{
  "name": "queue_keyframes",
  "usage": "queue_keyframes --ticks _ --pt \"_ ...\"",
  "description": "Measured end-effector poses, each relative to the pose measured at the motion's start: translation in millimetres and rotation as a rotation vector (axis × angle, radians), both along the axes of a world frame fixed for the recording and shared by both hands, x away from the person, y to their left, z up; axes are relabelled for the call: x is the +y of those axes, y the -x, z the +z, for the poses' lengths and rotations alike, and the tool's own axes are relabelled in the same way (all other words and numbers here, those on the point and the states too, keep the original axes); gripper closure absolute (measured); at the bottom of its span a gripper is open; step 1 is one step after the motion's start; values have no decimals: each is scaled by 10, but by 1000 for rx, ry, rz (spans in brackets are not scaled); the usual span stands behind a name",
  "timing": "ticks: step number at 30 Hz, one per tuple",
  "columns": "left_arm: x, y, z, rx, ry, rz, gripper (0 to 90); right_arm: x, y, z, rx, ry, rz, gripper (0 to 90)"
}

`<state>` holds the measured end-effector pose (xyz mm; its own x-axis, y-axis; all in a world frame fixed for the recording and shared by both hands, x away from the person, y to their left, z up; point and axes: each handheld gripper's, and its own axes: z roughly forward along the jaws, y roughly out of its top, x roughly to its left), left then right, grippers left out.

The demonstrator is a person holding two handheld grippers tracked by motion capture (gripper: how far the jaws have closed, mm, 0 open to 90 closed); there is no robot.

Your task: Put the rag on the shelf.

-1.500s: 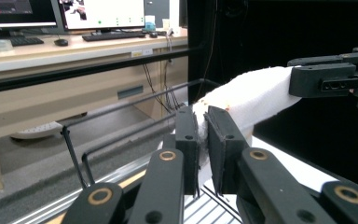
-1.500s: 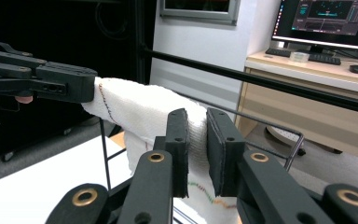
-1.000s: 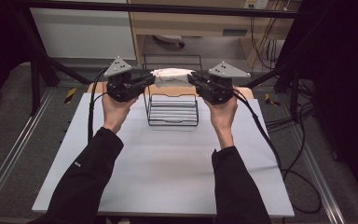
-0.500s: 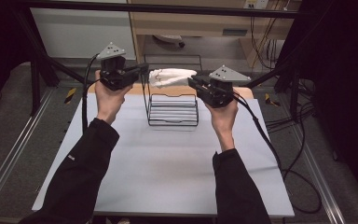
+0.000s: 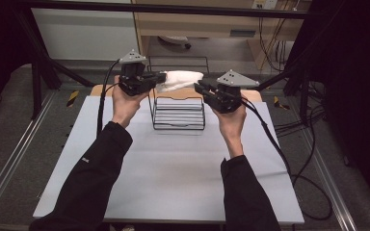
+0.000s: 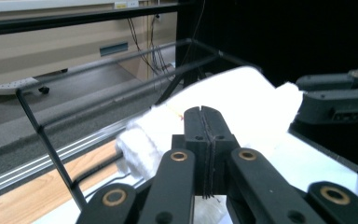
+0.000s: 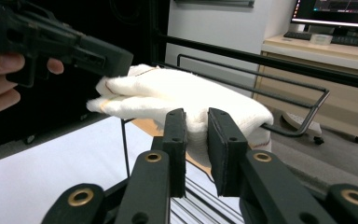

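A folded white towel (image 5: 180, 78) hangs above a black wire rack (image 5: 178, 120), between my two grippers. My left gripper (image 5: 161, 77) is at the towel's left end, its jaws pressed together on the cloth's edge (image 6: 203, 112), with the towel (image 6: 242, 98) bulging beyond them. My right gripper (image 5: 198, 86) is at the towel's right end. Its jaws have just parted a little and stand a narrow gap apart (image 7: 196, 116), with the towel (image 7: 177, 93) showing in and beyond the gap. In the right gripper view the towel lies over the rack's top rail (image 7: 298, 93).
The rack stands at the back middle of a white table (image 5: 173, 183), in front of a wooden strip (image 5: 101, 89). Cables trail from both grippers, the right one (image 5: 279, 149) across the table's right side. Dark frame bars rise behind the table.
My left gripper swung out to the left and up, then came back in to the towel's left end, a little higher than before. The right gripper has stayed where it was.
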<state>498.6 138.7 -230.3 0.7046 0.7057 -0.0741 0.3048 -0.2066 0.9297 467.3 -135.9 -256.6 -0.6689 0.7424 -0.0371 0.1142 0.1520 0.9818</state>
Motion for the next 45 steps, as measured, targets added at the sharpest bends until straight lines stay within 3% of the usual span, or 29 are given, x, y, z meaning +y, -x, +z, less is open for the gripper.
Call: queue_keyframes --ticks 10,16,22,37,45 --pt "-35 -2 -108 0 -17 3 895 -31 29 22 -2 -18 12 652" --pt "-40 -19 -177 -6 -36 8 895 -14 -21 15 29 -30 27 757" --pt "-52 -36 -250 -4 -49 9 895 66 -88 -70 82 9 13 862" --pt "-97 -116 -328 -18 -66 29 894 138 -284 -181 106 38 -32 864" --pt "-66 -52 -314 -20 -62 12 891 121 -240 -162 101 28 -13 792"
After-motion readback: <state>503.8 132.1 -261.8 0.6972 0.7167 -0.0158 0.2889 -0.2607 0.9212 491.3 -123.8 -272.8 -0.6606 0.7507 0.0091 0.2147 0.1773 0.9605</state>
